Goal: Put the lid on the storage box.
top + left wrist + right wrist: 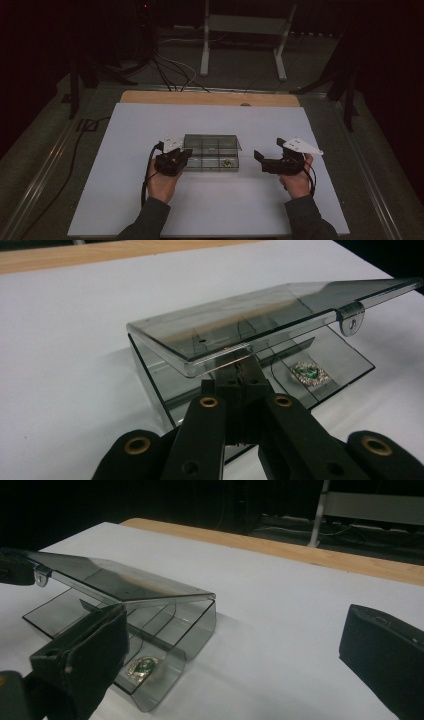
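Your high view looks forward and down from above your side of the surface (210, 200), far enough back to take in the floor beyond. Your left gripper view rides close behind the left tongs (239, 371), facing the clear box (240, 330) from its end. Your right gripper view sits near the box's other end, looking across it. All three share the box (212, 152) (125, 605) and the white sheet under it.
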`<state>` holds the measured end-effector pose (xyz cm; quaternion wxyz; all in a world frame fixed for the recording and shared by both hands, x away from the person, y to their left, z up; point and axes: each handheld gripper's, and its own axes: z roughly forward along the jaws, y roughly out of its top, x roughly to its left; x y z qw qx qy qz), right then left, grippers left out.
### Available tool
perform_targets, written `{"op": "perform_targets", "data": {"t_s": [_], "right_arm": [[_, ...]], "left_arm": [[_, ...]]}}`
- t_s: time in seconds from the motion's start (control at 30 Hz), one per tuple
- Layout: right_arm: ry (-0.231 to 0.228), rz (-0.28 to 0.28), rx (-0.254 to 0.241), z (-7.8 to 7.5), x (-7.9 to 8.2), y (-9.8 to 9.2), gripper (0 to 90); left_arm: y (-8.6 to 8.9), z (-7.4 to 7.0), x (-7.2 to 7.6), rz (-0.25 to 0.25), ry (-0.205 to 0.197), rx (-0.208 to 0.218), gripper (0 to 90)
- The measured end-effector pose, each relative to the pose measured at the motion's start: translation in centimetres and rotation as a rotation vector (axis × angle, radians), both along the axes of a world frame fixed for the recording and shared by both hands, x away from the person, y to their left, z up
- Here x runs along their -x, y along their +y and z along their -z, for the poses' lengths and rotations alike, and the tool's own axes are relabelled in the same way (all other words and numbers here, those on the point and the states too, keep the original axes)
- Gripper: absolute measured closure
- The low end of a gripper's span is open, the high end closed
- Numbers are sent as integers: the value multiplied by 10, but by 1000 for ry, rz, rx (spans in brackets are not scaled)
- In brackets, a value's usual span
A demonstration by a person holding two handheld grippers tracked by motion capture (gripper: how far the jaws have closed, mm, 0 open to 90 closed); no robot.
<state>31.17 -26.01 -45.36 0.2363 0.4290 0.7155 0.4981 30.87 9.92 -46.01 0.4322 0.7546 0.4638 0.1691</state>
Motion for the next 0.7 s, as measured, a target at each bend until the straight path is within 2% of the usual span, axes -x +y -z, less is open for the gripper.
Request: {"op": "perform_targets", "data": {"t_s": [0.7], "right_arm": [[-13, -15, -3, -1, 5, -1, 1]], "left_arm": [[4, 12, 9, -2, 23, -12, 900]]}}
